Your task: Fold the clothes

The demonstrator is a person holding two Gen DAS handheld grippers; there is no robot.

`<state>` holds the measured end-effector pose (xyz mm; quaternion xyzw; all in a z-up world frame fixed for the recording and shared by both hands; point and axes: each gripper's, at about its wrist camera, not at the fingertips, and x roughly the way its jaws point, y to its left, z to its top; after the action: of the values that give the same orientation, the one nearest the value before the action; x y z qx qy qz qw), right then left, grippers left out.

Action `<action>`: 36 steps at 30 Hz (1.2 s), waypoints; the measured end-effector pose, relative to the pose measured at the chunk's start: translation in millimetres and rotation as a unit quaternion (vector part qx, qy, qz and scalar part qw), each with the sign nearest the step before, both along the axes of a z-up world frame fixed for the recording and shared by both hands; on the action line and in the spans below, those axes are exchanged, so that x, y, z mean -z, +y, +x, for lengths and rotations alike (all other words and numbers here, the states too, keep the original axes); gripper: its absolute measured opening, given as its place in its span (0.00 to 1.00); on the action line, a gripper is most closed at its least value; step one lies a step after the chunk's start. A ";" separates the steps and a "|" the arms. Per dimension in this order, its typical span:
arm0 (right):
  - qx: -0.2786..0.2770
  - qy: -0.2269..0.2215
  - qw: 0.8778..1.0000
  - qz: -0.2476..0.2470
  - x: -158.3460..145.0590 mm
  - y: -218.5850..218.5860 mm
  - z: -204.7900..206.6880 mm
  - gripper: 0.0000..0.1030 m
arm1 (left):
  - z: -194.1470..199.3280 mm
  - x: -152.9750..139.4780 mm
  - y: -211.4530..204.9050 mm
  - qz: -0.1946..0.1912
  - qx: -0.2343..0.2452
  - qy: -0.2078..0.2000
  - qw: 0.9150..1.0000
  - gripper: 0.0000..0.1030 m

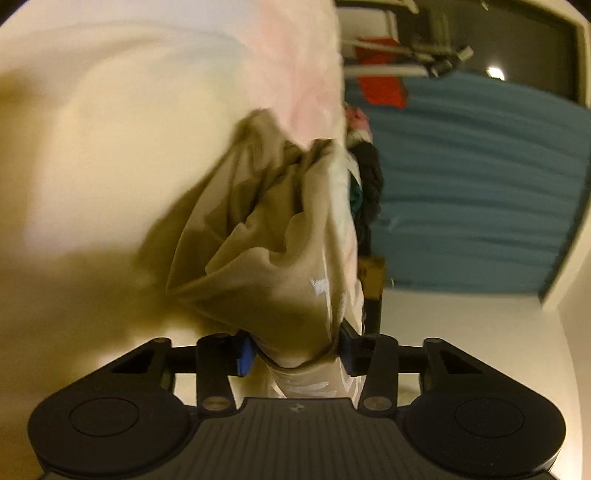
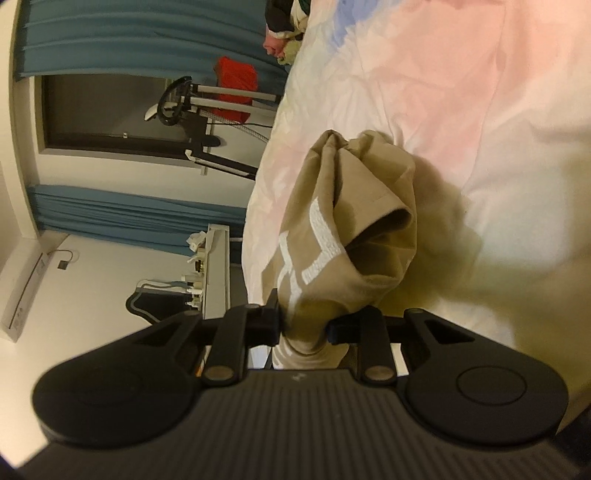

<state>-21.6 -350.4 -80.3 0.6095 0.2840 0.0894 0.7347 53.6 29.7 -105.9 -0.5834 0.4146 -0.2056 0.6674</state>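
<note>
left wrist view: a pale sheet [image 1: 92,155], cream with a faint pink wash toward its top, fills the left half of the frame. in the middle the left gripper [image 1: 295,350] is closed tight on a bunched tan garment [image 1: 266,236], its blue-padded fingers [image 1: 243,356] pressing in from both sides with cloth crammed between them; the garment hangs in crumpled folds ahead of the gripper, over the sheet, and a small white print shows on it. just right of the garment a heap of clothes [image 1: 365,177], dark and pink pieces among them, lies at the sheet's edge. further right come a teal curtain [image 1: 480,192], a red cloth [image 1: 382,86] on a metal rack [image 1: 406,59], and a dark window [image 1: 517,40].

right wrist view: at far left a white wall unit [image 2: 26,291] sits beside teal curtain panels [image 2: 129,214] that flank a dark window [image 2: 103,110]. a rack [image 2: 221,99] carrying the red cloth [image 2: 236,88] stands before the window, and a white desk [image 2: 216,273] with small clutter is below it. in the centre the right gripper [image 2: 304,325] is clamped shut on the same tan garment [image 2: 347,229], which bulges forward from the black fingers [image 2: 267,325] in a folded wad with white lettering along its left side. it casts a shadow on the sheet [image 2: 480,110], here pink, white and a patch of blue, which takes up the right of the frame. a few bunched clothes [image 2: 284,33] sit at the sheet's top edge.
</note>
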 end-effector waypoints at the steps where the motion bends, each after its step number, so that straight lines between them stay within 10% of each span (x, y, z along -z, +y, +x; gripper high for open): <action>1: 0.005 -0.004 1.000 0.001 -3.5 -2.7 -6.3 0.24 | 1.8 -5.7 -1.5 -0.002 0.010 -0.002 1.000 0.39; 13: 0.125 -0.002 0.990 0.063 -55.1 -99.1 -34.6 0.24 | 82.1 -135.0 -145.8 0.111 0.140 -0.044 0.983 0.27; 20: 0.204 -0.038 0.978 0.005 -109.8 -201.4 51.4 0.24 | 194.3 -198.2 -321.8 0.183 0.150 -0.093 0.967 0.26; 24: 0.231 -0.095 0.966 -0.063 -133.3 -265.0 119.8 0.24 | 253.0 -215.0 -423.6 0.164 0.143 -0.156 0.963 0.26; 30: 0.251 -0.135 0.950 -0.130 -93.1 -321.1 160.6 0.24 | 299.3 -158.0 -528.5 0.184 0.162 -0.227 0.943 0.26; 36: 0.229 -0.029 0.959 -0.163 16.6 -324.7 154.2 0.24 | 284.2 -37.0 -526.8 0.258 0.235 -0.201 0.915 0.26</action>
<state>132.6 -675.1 -96.9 0.5278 0.1257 -0.1113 0.8326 337.8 -497.1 -68.9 -0.2229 0.4353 -0.3557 0.7965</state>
